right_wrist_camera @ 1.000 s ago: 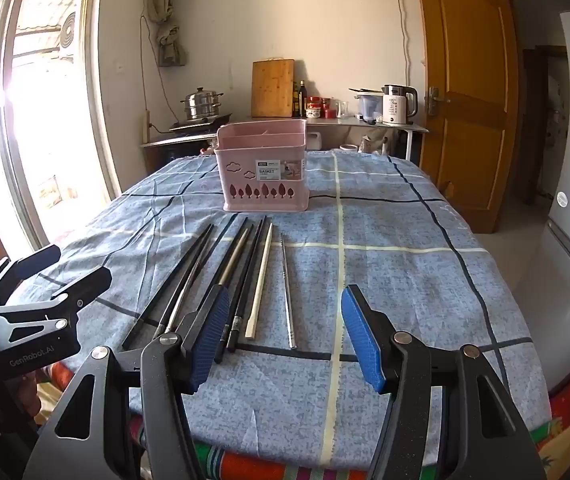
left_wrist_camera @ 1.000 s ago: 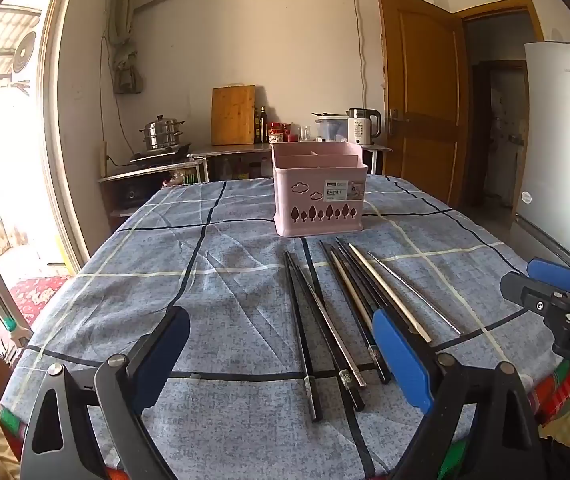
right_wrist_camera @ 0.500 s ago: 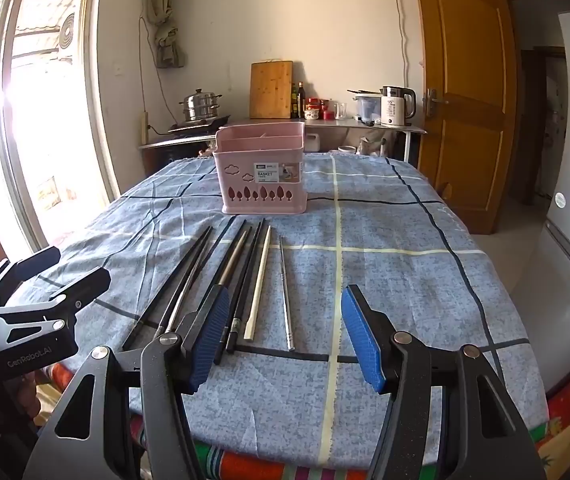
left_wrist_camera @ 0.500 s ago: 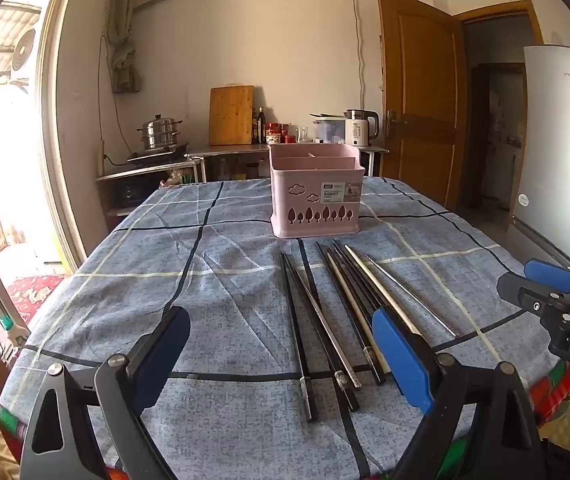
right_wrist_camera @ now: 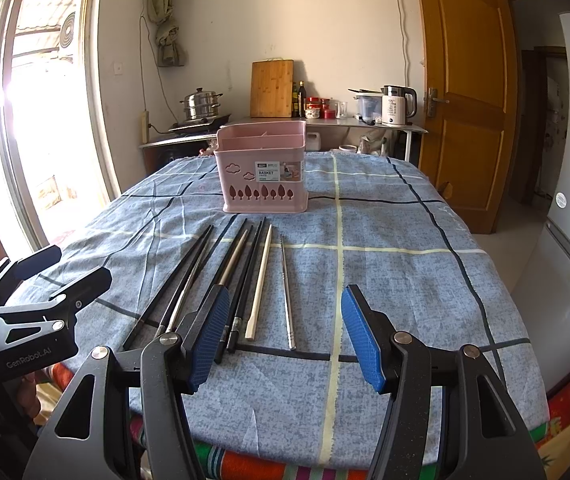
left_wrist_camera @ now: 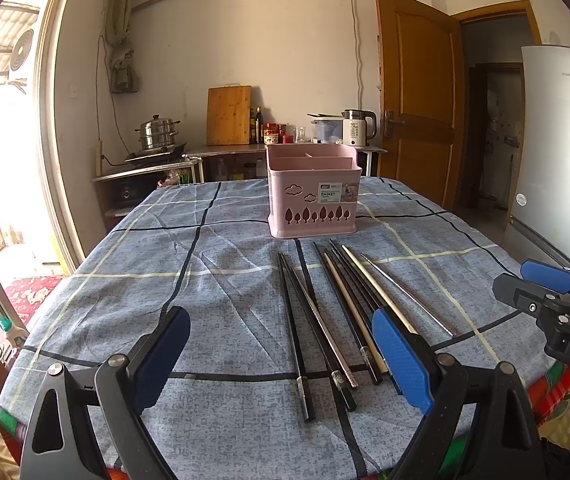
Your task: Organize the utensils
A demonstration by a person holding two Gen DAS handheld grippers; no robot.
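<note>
Progress: nothing sorted yet, judged from the layout; every chopstick lies on the table (left_wrist_camera: 125, 280) and no utensil shows above the basket rim.
Basket: one pink utensil basket (left_wrist_camera: 312, 196), upright at the far middle of the table, with inner dividers visible; contents below the rim cannot be seen.
Chopsticks: row (left_wrist_camera: 341, 308) lying lengthwise in front of the basket, tips toward it, near ends close to the table's near edge.
Count: about nine sticks; roughly six black, one pale wooden (right_wrist_camera: 259, 280), one metal lying apart at the right (right_wrist_camera: 287, 292), one silver-toned among the left black ones. Overlaps make the black count uncertain.
Left gripper (left_wrist_camera: 281, 360): fingers wide apart, holding nothing, poised low over the near table edge, left of the row.
Right gripper (right_wrist_camera: 285, 336): fingers wide apart, holding nothing, framing the near ends of the metal and pale sticks.
Remaining: all sticks to be lifted and placed into the basket compartments.
Other items: blue checked cloth (right_wrist_camera: 405, 280) covers the table.
</note>
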